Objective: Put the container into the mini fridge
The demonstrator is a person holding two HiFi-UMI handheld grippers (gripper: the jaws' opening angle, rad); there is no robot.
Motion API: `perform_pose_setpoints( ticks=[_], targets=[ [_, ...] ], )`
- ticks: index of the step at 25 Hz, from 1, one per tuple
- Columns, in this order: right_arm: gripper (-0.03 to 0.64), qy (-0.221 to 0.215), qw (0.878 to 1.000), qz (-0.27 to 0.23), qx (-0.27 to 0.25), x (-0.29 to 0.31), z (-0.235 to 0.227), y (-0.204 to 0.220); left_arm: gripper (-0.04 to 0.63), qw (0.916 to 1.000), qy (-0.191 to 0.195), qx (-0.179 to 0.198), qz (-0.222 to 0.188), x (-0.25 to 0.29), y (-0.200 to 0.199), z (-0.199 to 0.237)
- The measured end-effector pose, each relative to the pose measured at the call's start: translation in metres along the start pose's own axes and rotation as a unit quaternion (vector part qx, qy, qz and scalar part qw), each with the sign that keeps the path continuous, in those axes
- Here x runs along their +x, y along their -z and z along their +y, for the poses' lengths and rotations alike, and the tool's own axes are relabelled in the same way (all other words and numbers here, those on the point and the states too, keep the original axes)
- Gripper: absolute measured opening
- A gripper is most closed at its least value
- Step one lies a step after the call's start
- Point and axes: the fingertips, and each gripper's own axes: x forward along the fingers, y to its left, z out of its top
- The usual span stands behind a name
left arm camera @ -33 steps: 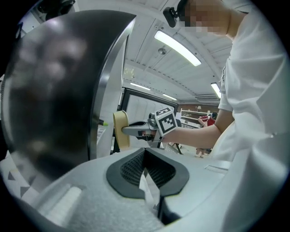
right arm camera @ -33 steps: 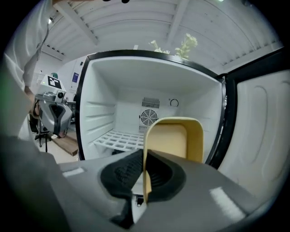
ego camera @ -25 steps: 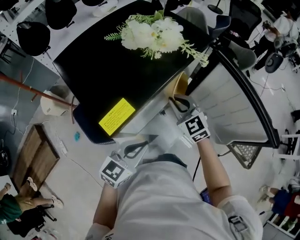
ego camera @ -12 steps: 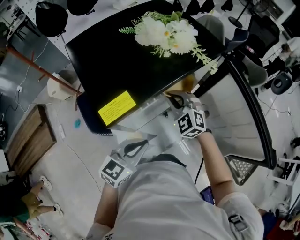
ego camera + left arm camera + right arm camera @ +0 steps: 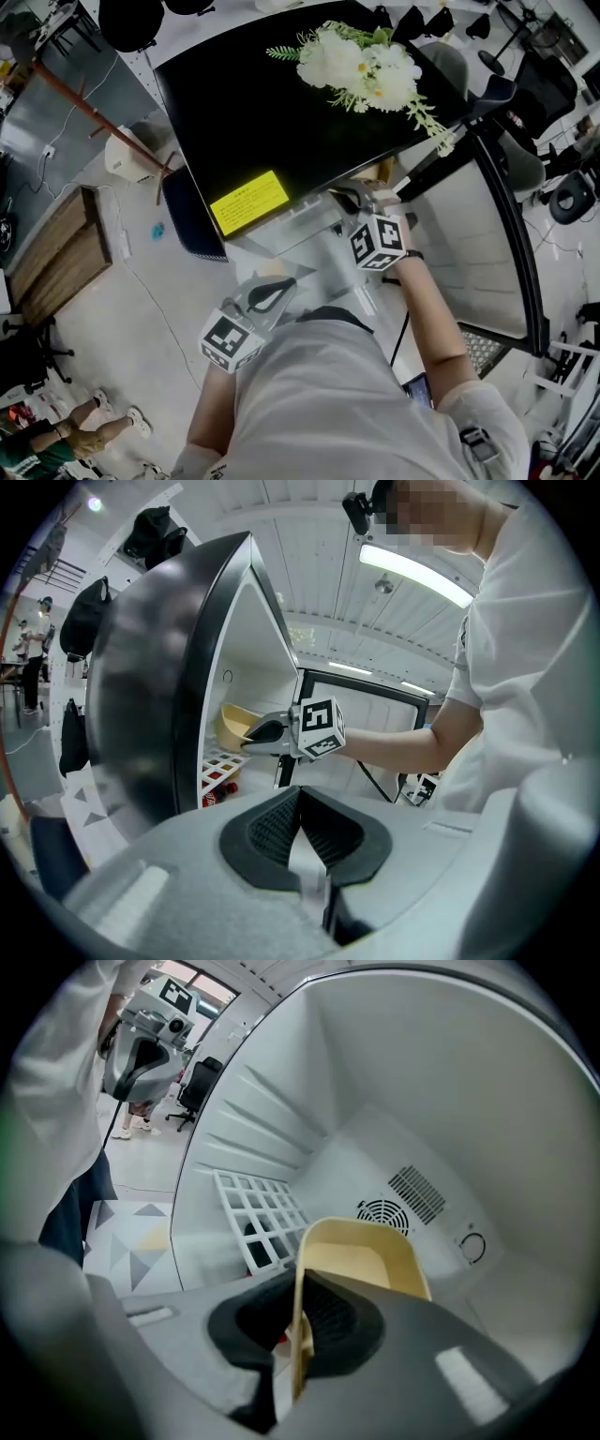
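The yellow container [image 5: 361, 1260] hangs inside the white cavity of the black mini fridge [image 5: 281, 122], above its wire shelf [image 5: 261, 1211]. My right gripper [image 5: 298, 1335] is shut on the container's near wall. In the left gripper view the container [image 5: 234, 726] sits just inside the fridge opening, with the right gripper [image 5: 267, 733] behind it. From the head view only a sliver of the container [image 5: 380, 172] shows under the fridge top. My left gripper [image 5: 272, 292] hangs back near my body, shut, with nothing in it [image 5: 298, 841].
The fridge door [image 5: 487, 234] stands open to the right. White flowers [image 5: 361, 66] lie on the fridge top. A red can [image 5: 211, 797] lies low in the fridge. A fan vent [image 5: 384, 1213] and a dial [image 5: 472, 1248] sit on the back wall.
My right gripper has carried the container further into the fridge, so less of it shows from above. The left gripper has stayed where it was.
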Motion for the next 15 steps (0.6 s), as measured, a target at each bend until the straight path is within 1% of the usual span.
perform_pose_setpoints(
  ticks=[6, 11, 15],
  targets=[
    [0.017, -0.021, 1.0, -0.01, -0.01, 0.0085, 0.0033, -0.0069, 0.009, 0.9998, -0.015, -0.008, -0.006, -0.0025, 0.002, 0.0022],
    [0.029, -0.016, 1.0, -0.014, -0.007, 0.0097, -0.0004, -0.0094, 0.009, 0.9997, -0.022, -0.012, -0.005, -0.0057, 0.0046, 0.0013],
    [0.063, -0.005, 1.0, -0.017, 0.001, 0.0088, -0.0034, -0.0084, 0.009, 0.9995, -0.028, -0.012, -0.007, -0.0068, 0.0042, 0.0]
  ],
)
